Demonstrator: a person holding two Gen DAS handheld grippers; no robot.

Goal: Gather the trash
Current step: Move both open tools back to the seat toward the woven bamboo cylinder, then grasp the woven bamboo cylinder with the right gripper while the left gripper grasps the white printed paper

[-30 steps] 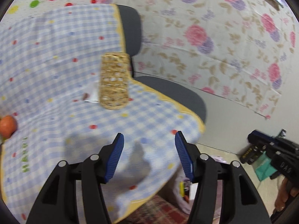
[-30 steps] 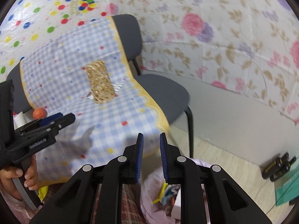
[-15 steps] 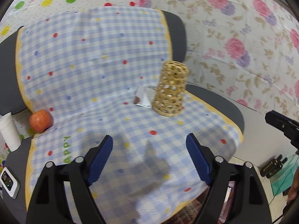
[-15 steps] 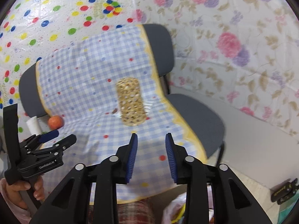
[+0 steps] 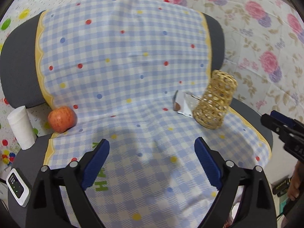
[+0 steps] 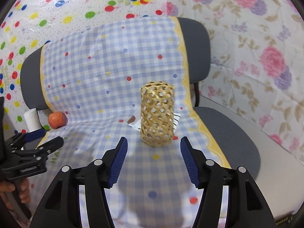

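A white torn wrapper [image 5: 183,103] lies on the checked cloth [image 5: 123,72] covering a chair seat, just behind a woven bamboo cylinder [image 5: 215,104]. In the right wrist view the cylinder [image 6: 157,114] stands upright and hides most of the wrapper [image 6: 135,123]. My left gripper [image 5: 152,163] is open and empty above the front of the seat. My right gripper [image 6: 153,161] is open and empty, just in front of the cylinder. The left gripper also shows in the right wrist view [image 6: 38,139] at the left edge.
A red apple [image 5: 61,119] rests at the seat's left back corner. A white paper cup [image 5: 21,128] stands beside it. A small white device [image 5: 17,188] lies at the left front. The flowered wall [image 6: 256,47] is to the right.
Both grippers have swung up and left from the floor bag to face the chair seat. The right gripper has gone from nearly shut to wide open; the left has opened wider.
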